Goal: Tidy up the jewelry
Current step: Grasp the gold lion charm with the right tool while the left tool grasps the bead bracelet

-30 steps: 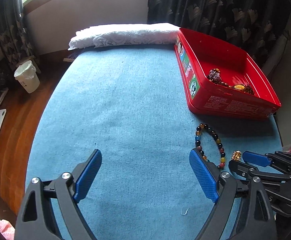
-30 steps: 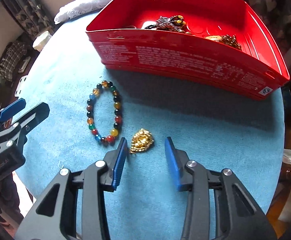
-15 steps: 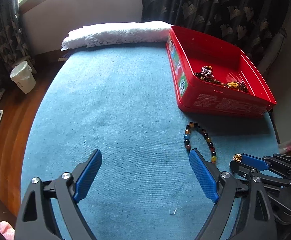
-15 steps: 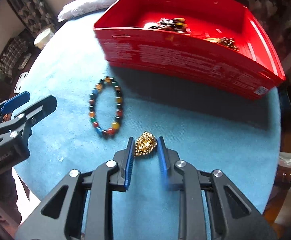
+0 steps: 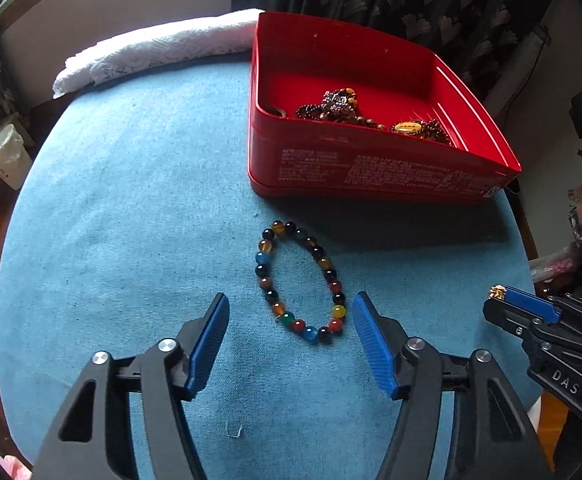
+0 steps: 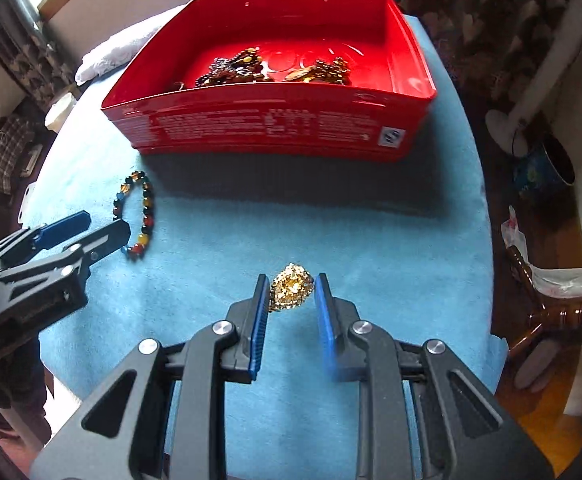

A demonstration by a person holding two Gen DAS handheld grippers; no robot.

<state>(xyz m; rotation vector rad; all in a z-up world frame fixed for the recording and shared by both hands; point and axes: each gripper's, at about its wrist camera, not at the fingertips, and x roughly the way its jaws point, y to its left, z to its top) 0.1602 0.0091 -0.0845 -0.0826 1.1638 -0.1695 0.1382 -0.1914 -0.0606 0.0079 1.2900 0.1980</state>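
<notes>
1. The right gripper (image 6: 291, 294) has its blue pads closed in on a gold ornament (image 6: 291, 290); both pads seem to touch its sides, and it looks lifted just clear of the blue cloth (image 6: 391, 240), near the middle of the right wrist view.
2. The left gripper (image 5: 291, 320) stands wide apart and holds nothing; its pads straddle the near end of a beaded bracelet (image 5: 301, 280), which lies flat on the cloth just near of the red tin (image 5: 371, 172).
3. Handling, as I judge it: the ornament is small, light, hard and knobbly, so a pinch across its widest part should hold, though a loose grip could let it twist out. The bracelet is light and limp; it will sag when lifted, so take one side of the loop across the beads.
4. Count: one gold ornament, one bracelet outside the tin, one tin, two grippers. Inside the tin lies a tangle of dark beaded pieces (image 6: 247, 68); how many, I cannot tell.
</notes>
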